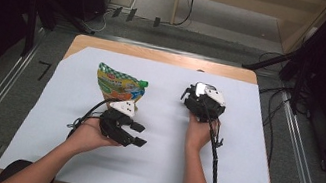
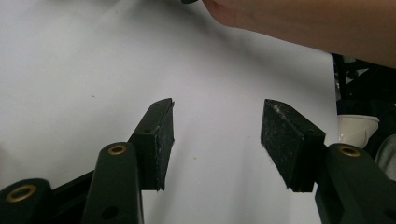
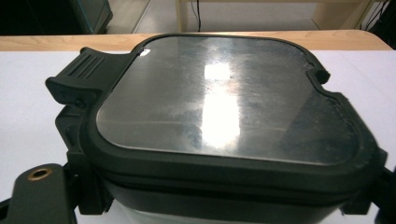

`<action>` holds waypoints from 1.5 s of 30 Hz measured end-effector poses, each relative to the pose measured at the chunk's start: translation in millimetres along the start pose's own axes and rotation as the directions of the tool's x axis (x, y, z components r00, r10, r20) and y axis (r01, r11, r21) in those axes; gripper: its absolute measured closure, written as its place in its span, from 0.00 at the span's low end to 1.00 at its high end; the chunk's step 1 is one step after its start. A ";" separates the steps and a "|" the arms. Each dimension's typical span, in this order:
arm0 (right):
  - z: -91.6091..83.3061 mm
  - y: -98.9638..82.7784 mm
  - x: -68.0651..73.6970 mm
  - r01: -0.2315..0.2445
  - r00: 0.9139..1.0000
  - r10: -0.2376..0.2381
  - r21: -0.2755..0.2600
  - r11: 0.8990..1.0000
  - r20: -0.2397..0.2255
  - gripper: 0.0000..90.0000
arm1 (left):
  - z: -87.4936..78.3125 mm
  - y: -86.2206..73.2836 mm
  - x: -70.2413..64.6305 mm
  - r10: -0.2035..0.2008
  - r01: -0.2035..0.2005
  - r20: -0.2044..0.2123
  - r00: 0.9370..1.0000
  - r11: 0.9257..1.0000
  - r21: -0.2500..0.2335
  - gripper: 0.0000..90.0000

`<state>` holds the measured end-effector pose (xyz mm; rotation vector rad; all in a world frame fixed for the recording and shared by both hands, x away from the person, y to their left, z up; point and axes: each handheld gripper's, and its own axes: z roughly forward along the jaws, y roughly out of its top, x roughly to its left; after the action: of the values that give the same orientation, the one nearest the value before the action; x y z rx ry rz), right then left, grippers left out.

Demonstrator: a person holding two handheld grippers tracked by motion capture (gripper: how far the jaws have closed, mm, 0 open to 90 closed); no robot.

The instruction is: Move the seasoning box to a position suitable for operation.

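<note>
Black two-jaw tool [image 2: 217,140] w/ brass-ringed screw holes, rough dark pads [image 2: 164,140], black cable [image 1: 213,156].

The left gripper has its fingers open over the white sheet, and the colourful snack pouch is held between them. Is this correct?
Not quite. In the left gripper view, the left gripper is open over the white sheet, but nothing is between its fingers. In the high view, the snack pouch lies on the sheet beyond that gripper.

green, yellow and orange patterned spouted pouch [image 1: 119,85]; black-rimmed box with shiny silver lid [image 3: 219,100]; pale white table sheet [image 1: 158,162].
</note>
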<state>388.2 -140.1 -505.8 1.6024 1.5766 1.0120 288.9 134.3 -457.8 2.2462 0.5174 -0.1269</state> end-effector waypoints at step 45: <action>-49.8 -9.4 -10.7 0.092 0.976 -0.091 -0.001 0.996 -0.200 0.18 | 0.9 -0.3 3.4 -0.031 0.031 0.005 1.000 1.000 0.004 0.49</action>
<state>340.4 -153.3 -491.0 1.4554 1.7727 1.1473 291.9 134.9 -459.5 2.2414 0.5499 -0.1497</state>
